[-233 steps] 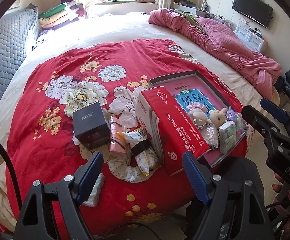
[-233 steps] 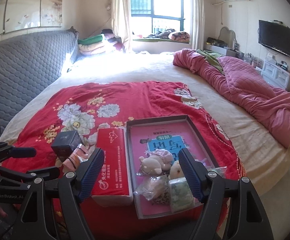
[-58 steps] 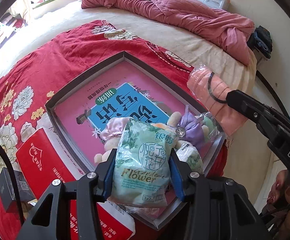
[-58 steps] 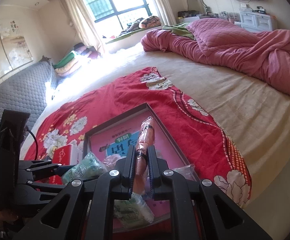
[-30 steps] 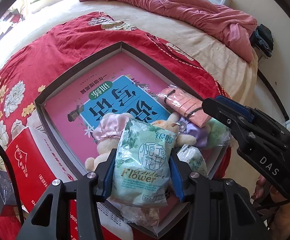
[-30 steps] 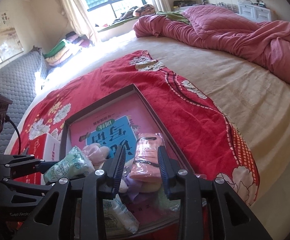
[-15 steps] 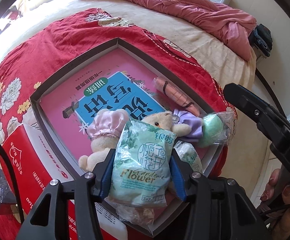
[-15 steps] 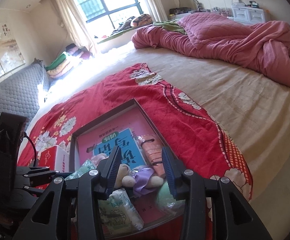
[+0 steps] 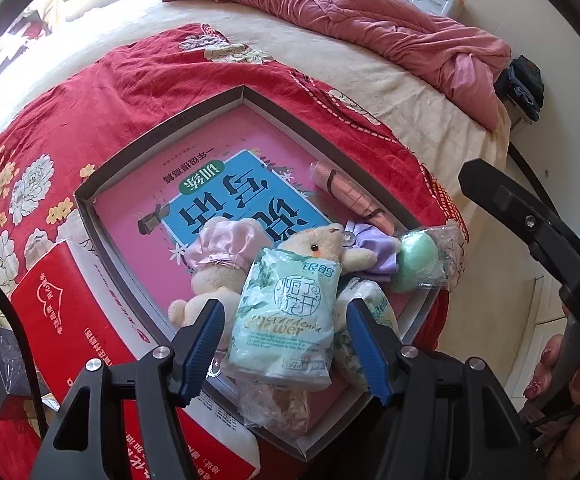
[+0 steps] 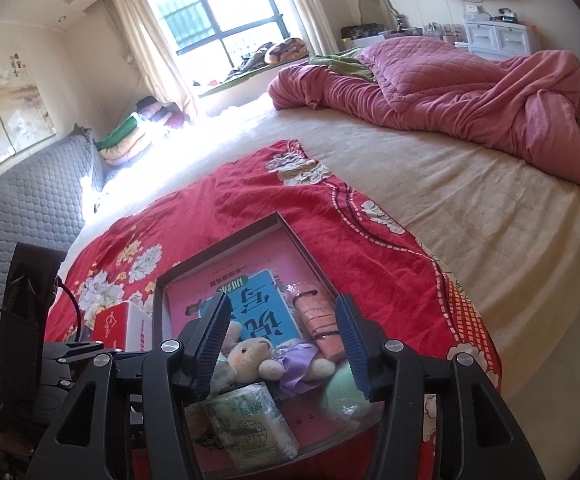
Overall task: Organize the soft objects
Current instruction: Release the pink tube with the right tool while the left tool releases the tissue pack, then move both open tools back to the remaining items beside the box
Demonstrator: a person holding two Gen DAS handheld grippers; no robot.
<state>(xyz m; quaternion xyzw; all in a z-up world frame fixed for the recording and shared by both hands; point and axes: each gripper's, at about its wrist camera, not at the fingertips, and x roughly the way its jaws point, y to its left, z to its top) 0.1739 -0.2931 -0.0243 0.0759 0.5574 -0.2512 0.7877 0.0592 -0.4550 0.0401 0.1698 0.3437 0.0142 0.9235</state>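
red floral blanket [image 9: 137,80], pink-floored tray [image 9: 161,128], mint-green tissue pack [image 9: 285,316]

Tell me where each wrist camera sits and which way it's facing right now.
Left wrist: above the tray, looking steeply down; its blue fingers flank the tissue pack, a hand at right.
Right wrist: lower, facing across the bed toward the window; fingers apart.
Shared: tray, plush bear, pink pouch.
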